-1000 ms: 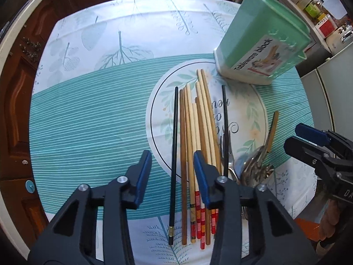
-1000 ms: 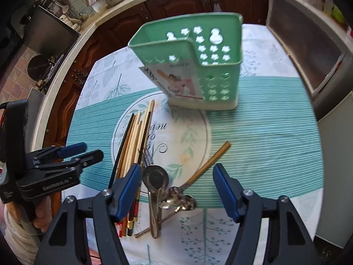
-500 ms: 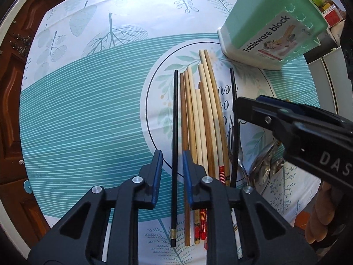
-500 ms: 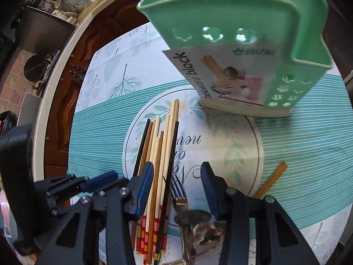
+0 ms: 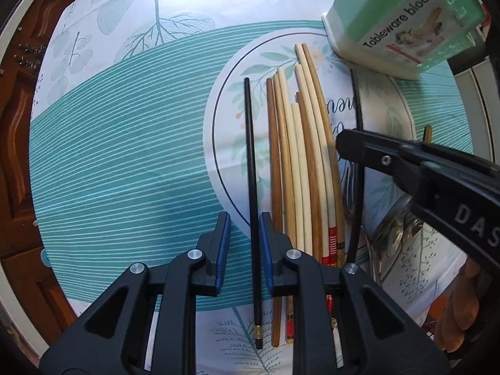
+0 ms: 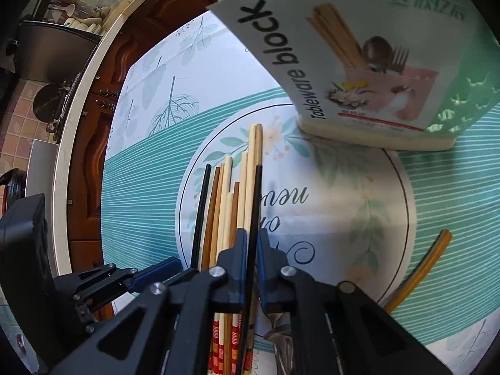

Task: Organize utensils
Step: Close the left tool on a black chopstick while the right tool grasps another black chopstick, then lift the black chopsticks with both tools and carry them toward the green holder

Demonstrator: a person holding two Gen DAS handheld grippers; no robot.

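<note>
Several wooden chopsticks (image 5: 300, 172) lie side by side on the tablecloth, with a black chopstick on either side. My left gripper (image 5: 244, 218) points straight down over the left black chopstick (image 5: 251, 172). Its jaws stand narrowly open with the stick between them, near the right pad and clear of the left pad (image 5: 223, 243). My right gripper (image 6: 252, 237) is shut on the right black chopstick (image 6: 257, 193), pads against both its sides. The same gripper (image 5: 343, 143) crosses the left wrist view. The green tableware holder (image 6: 359, 62) stands upright just beyond the chopstick tips.
A fork (image 5: 348, 187) and metal spoons (image 5: 393, 234) lie right of the chopsticks, under the right gripper. A wooden-handled utensil (image 6: 418, 268) lies further right. The patterned tablecloth (image 5: 125, 156) spreads to the left. Brown cabinets (image 6: 90, 156) border the table.
Both grippers sank toward the table. The left jaws narrowed around the left black chopstick. The right gripper moved from over the spoons to the right black chopstick and closed on it.
</note>
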